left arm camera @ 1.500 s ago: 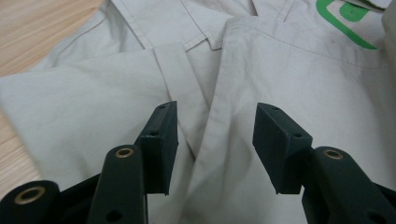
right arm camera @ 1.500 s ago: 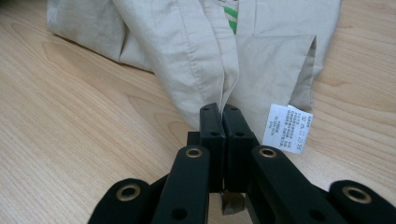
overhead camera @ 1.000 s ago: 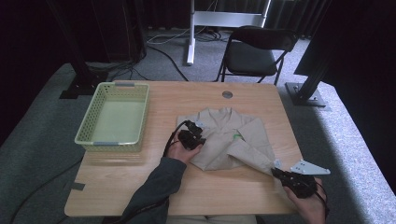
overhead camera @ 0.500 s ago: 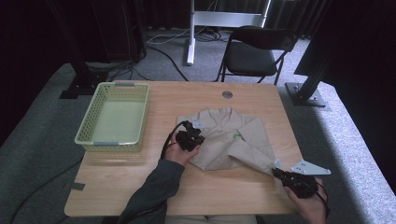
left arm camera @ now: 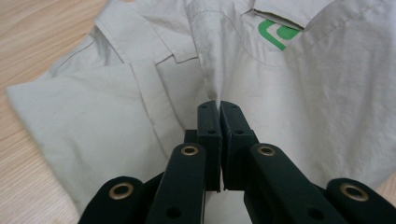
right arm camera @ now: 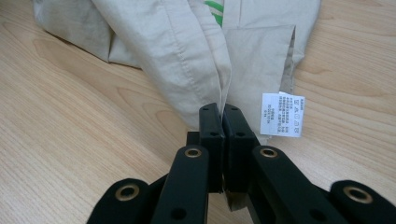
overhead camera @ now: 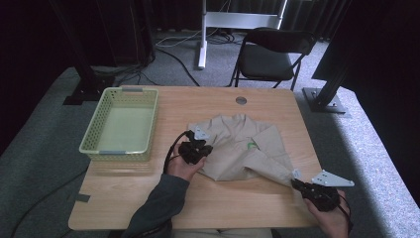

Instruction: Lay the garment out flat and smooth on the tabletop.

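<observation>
One beige shirt [overhead camera: 242, 148] lies crumpled mid-tabletop [overhead camera: 208, 208], right of one empty green basket [overhead camera: 120, 124]. Left gripper [left arm camera: 219, 109] has just been closing, jaws now pinched on a shirt fold near the green logo [left arm camera: 275, 33]; right gripper [right arm camera: 220, 112] jaws clamp the hem by the white care label [right arm camera: 282, 114], at the front right corner. Step looks like spreading or folding the shirt with both grips set. Next move likely needs both hands lifting together, keeping cloth taut. One chair [overhead camera: 270, 54] behind.
</observation>
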Available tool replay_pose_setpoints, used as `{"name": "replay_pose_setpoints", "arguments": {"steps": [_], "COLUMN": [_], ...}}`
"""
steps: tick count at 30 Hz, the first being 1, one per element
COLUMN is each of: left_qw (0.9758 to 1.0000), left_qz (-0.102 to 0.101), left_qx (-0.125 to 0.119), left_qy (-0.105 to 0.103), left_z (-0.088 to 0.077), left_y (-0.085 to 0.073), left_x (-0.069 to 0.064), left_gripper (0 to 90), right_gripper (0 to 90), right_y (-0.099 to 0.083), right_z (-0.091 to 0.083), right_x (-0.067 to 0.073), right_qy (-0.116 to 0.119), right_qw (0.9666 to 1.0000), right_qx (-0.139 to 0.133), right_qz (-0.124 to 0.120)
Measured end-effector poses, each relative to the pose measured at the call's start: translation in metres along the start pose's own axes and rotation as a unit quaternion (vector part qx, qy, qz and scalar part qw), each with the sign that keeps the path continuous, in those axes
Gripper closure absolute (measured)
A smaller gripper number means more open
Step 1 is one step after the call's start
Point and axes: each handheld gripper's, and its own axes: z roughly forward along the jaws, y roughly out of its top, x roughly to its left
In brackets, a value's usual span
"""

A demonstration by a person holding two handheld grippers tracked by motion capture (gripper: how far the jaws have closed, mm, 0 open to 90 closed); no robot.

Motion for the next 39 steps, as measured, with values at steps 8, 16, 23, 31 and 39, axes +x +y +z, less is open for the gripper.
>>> {"name": "replay_pose_setpoints", "arguments": {"steps": [8,16,23,31,39], "left_qw": [0.9998,0.9994,0.9990,0.9985,0.9987], "left_qz": [-0.006,-0.009,-0.019,-0.020,-0.023], "left_qx": [-0.020,-0.034,-0.041,-0.051,-0.044], "left_qy": [0.001,0.003,-0.002,-0.003,-0.006], "left_z": [-0.017,-0.030,-0.040,-0.051,-0.055], "left_y": [-0.005,-0.010,-0.018,-0.024,-0.035], "left_x": [0.001,0.003,0.005,0.003,0.000], "left_gripper": [88.1,88.1,88.2,88.3,88.3], "right_gripper": [87.8,87.8,87.8,88.2,88.1], "right_y": [-0.003,-0.007,-0.012,-0.016,-0.019], "right_z": [-0.003,-0.007,-0.012,-0.021,-0.023], "right_x": [-0.002,-0.005,-0.009,-0.011,-0.010], "right_qy": [-0.005,-0.008,-0.008,-0.017,-0.016], "right_qw": [1.0000,0.9999,0.9999,0.9997,0.9997], "right_qx": [0.004,0.004,0.001,0.003,0.010], "right_qz": [0.002,0.005,0.015,0.016,0.014]}}
